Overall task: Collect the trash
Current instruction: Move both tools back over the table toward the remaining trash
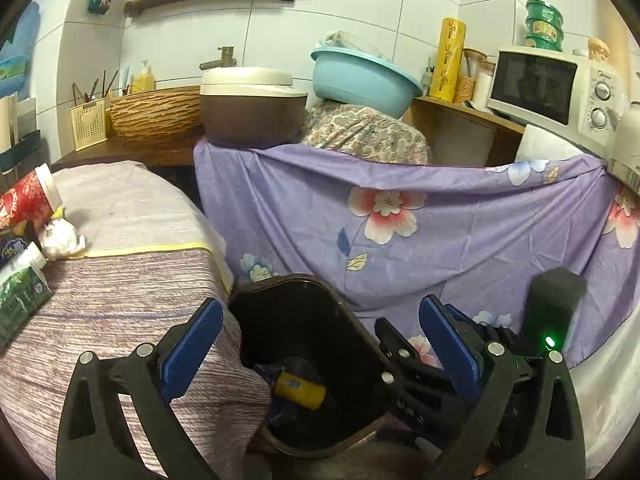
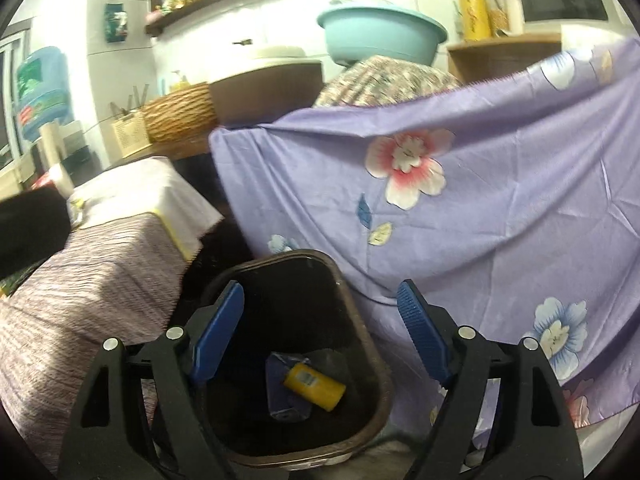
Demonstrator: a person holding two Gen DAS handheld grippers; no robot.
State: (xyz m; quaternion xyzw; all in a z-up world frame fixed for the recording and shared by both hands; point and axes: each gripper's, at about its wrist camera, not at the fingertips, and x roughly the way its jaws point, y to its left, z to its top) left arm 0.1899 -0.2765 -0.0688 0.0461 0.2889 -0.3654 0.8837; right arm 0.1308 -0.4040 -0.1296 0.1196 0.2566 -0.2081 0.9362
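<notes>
Both claws hang over the dark bin (image 2: 296, 360), the left gripper (image 1: 316, 344) and right gripper (image 2: 320, 332) spread wide and empty. A yellow bottle (image 2: 314, 386) already lies inside. More trash waits far left on the striped table (image 1: 132, 280): crumpled tissue (image 1: 60, 238), red cup (image 1: 24, 204), green carton (image 1: 20, 292). Next, I'd judge, comes a reach there. No label is legible.

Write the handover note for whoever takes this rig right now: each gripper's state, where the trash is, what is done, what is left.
Left gripper: open, empty, above the bin.
Right gripper: open, empty, also over the bin.
Done: a yellow tube and a dark blue wrapper lie in the bin.
Left: on the striped tablecloth, a red cup on its side, a crumpled white tissue and a green carton still wait.
</notes>
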